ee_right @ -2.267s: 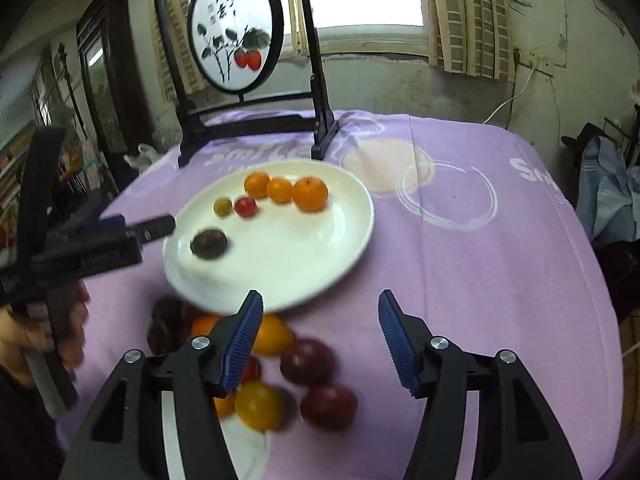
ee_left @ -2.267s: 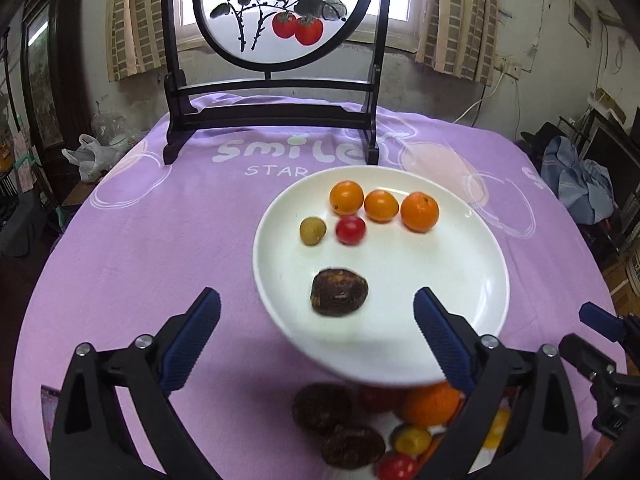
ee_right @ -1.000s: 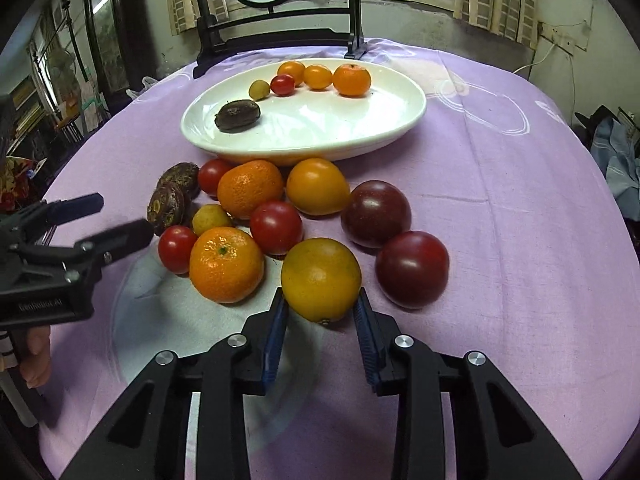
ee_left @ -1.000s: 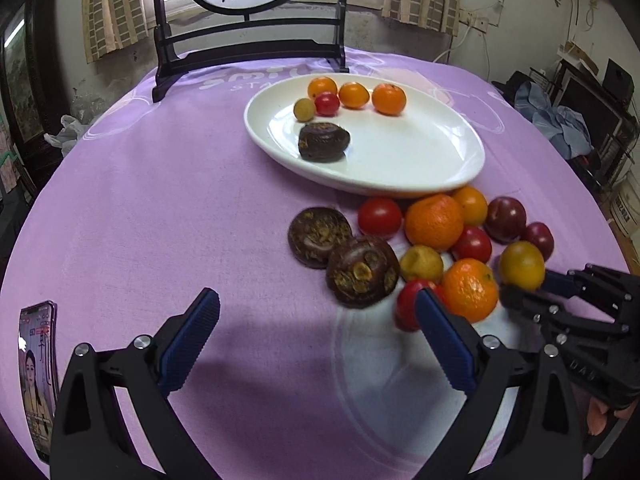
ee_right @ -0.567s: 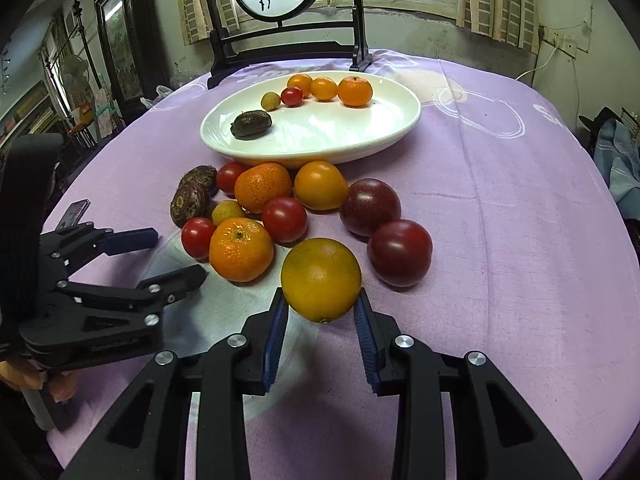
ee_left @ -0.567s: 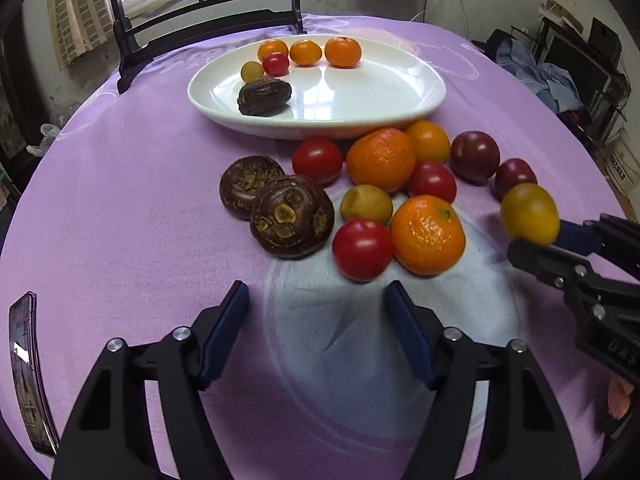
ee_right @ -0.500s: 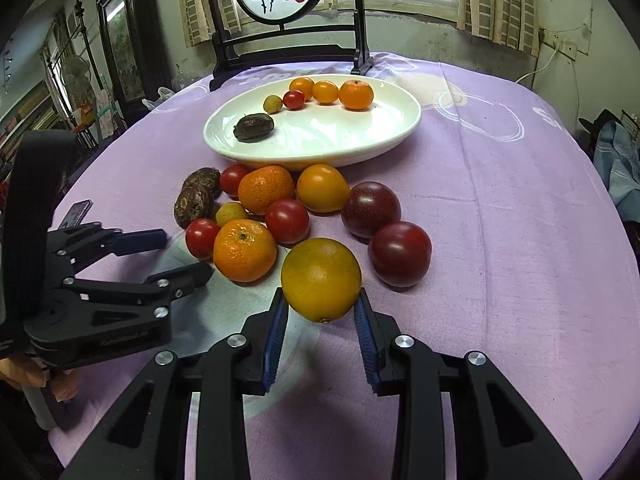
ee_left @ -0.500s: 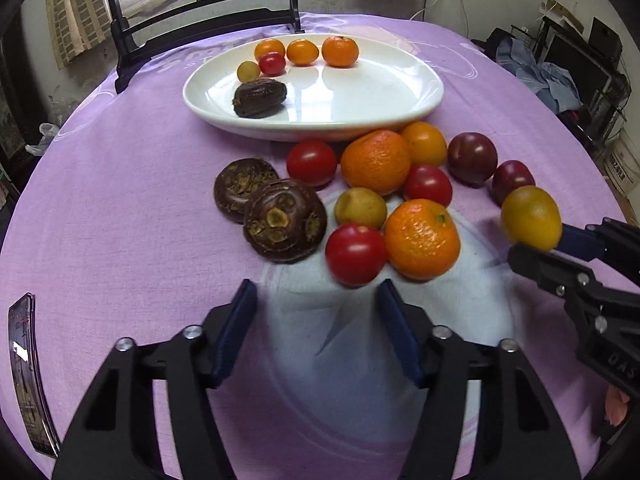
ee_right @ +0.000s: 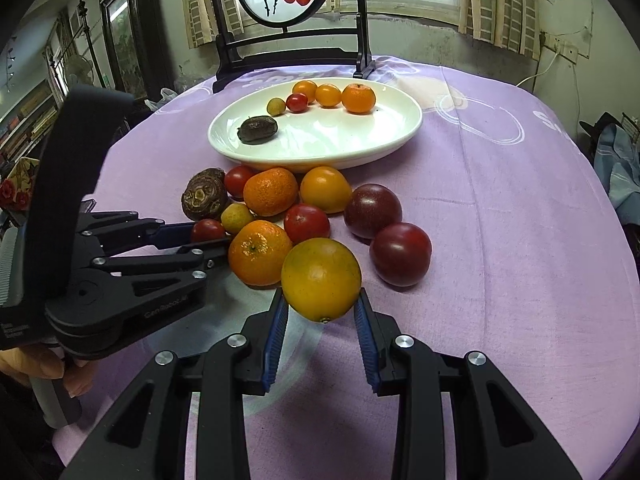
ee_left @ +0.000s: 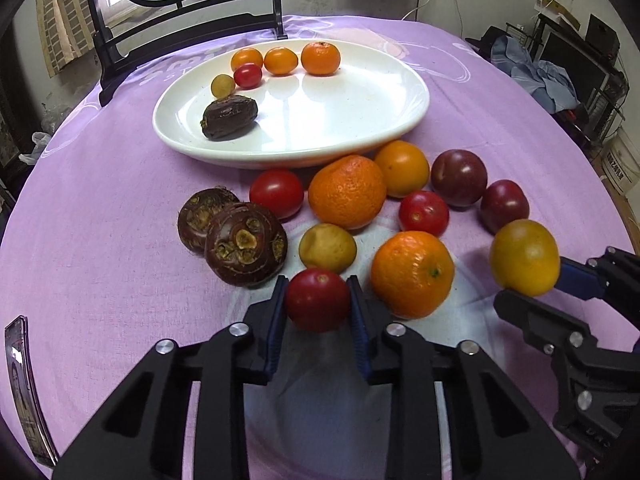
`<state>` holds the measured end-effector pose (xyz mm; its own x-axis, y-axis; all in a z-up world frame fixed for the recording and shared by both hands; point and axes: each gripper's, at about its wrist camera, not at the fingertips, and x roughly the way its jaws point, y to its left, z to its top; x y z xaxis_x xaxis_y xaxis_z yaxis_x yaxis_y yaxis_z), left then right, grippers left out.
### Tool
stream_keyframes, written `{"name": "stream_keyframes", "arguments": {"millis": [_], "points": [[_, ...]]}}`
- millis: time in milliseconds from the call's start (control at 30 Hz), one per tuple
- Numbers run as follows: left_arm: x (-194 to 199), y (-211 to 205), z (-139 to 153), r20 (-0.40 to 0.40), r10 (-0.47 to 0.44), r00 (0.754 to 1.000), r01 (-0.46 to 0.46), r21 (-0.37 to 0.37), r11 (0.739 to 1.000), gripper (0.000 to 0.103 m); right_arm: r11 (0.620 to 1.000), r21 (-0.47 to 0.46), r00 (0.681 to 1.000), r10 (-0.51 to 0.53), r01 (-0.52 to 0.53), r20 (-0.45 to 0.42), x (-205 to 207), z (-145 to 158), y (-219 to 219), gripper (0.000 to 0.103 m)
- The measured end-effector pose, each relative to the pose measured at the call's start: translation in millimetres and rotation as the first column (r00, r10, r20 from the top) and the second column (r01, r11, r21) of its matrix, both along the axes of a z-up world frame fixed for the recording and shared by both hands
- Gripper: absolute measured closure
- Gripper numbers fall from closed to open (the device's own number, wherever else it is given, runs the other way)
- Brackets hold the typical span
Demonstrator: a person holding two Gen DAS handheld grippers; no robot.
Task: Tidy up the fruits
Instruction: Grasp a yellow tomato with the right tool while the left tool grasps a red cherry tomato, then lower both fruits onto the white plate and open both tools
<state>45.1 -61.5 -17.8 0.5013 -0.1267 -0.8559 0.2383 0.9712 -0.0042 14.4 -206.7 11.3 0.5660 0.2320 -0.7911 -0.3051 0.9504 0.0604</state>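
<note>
Left gripper (ee_left: 318, 300), wide open a second ago, now clamps red tomato (ee_left: 318, 299); right gripper (ee_right: 321, 304) still grips yellow-orange fruit (ee_right: 321, 279). Both ready for white plate (ee_left: 400, 128).

My way to the white plate (ee_left: 404, 120) is blocked by the loose fruit pile (ee_left: 348, 192) crowded against its near rim — passable only above. The plate's right half lies bare; open purple cloth (ee_right: 500, 200) runs along my right — my left gripper (ee_right: 208, 240) hems the other side.
</note>
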Motion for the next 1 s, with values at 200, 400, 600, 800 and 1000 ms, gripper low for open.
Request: {"name": "stream_keyframes", "arguments": {"millis": [200,400,600,800,1000], "points": [[-23,12,22,0.038,-0.036,0.999,0.038,-0.057,0.998,0.075,0.999,0.041,0.999,0.004,-0.006,0.04,-3,6,-2,0.069],[-22,35,65,0.136,-0.011,0.991,0.023,-0.084,0.996,0.075,0.988,0.153,0.992,-0.02,0.0,0.125,-6,36,-9,0.069],[30,42,93,0.205,0.052,0.977,-0.034,-0.089,0.995,0.075,0.994,0.113,0.981,-0.01,-0.012,0.191,30,69,6,0.069],[90,37,70,0.119,0.099,0.988,-0.088,-0.098,0.991,0.075,0.998,0.058,0.995,-0.022,0.017,0.095,93,47,27,0.069],[143,15,52,0.094,0.084,0.992,-0.08,-0.052,0.995,0.074,0.998,0.048,0.998,-0.053,0.051,0.035,130,25,33,0.067]]}}
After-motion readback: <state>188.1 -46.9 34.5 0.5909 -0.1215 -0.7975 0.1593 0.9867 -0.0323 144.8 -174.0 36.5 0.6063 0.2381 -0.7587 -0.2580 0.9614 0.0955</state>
